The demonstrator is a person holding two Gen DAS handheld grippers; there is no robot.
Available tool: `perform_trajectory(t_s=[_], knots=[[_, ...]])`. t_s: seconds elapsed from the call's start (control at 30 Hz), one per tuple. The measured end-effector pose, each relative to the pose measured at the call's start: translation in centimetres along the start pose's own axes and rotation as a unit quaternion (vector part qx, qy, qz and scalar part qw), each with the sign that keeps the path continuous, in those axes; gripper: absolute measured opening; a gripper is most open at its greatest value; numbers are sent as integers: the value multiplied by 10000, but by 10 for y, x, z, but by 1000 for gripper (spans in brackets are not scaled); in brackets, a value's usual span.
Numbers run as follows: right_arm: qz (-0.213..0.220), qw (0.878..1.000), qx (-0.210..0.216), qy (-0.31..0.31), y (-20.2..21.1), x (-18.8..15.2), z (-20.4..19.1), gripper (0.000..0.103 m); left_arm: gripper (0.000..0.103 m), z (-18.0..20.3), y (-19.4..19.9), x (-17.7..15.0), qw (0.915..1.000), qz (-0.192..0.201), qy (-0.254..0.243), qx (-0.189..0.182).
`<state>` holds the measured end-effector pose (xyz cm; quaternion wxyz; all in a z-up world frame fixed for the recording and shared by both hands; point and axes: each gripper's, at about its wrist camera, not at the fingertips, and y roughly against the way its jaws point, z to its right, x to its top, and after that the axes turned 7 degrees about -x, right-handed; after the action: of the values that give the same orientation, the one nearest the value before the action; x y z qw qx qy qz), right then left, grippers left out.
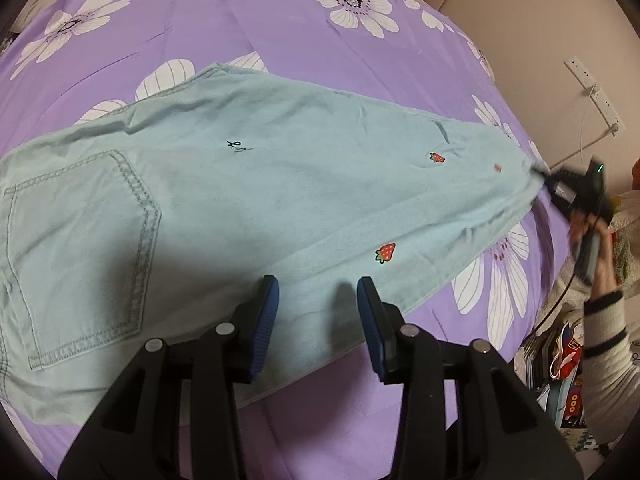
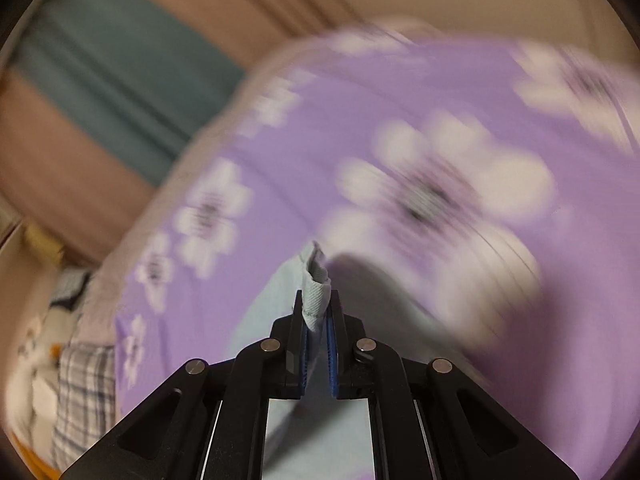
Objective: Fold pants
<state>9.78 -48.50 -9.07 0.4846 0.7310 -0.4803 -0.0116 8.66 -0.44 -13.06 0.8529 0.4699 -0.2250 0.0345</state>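
Observation:
Light blue pants (image 1: 256, 200) with strawberry patches lie flat on the purple flowered bed sheet (image 1: 280, 40), back pocket at the left, leg end at the right. My left gripper (image 1: 318, 292) is open and empty, hovering over the near edge of the pants. My right gripper (image 1: 538, 174) shows at the far right of the left wrist view, holding the leg end. In the right wrist view my right gripper (image 2: 317, 312) is shut on the hem of the pants (image 2: 316, 280), lifted off the sheet (image 2: 520, 280); that view is blurred by motion.
The bed edge runs along the right, with a wall, a power strip (image 1: 592, 88) and cable beyond. Cluttered books and bags (image 1: 560, 360) lie on the floor at the right. A checked cloth (image 2: 80, 392) lies beside the bed.

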Motion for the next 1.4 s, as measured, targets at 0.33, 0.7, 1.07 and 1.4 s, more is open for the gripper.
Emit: perform_trajectory(t_s=[0.33, 0.7, 1.07, 1.4], knots=[[-454, 9982, -267, -301, -17, -24, 47, 6, 40, 0, 7, -2, 9999, 33, 52, 113], [1160, 9551, -2033, 1816, 48, -50, -34, 35, 51, -23, 70, -19, 9960, 718, 205, 496], [-644, 8872, 840, 4491, 23, -222, -168, 25, 51, -81, 94, -53, 9858, 900, 1056, 950], [-2156, 8160, 1369, 5187, -5, -244, -214, 25, 53, -94, 105, -66, 9862, 1006, 1144, 646]])
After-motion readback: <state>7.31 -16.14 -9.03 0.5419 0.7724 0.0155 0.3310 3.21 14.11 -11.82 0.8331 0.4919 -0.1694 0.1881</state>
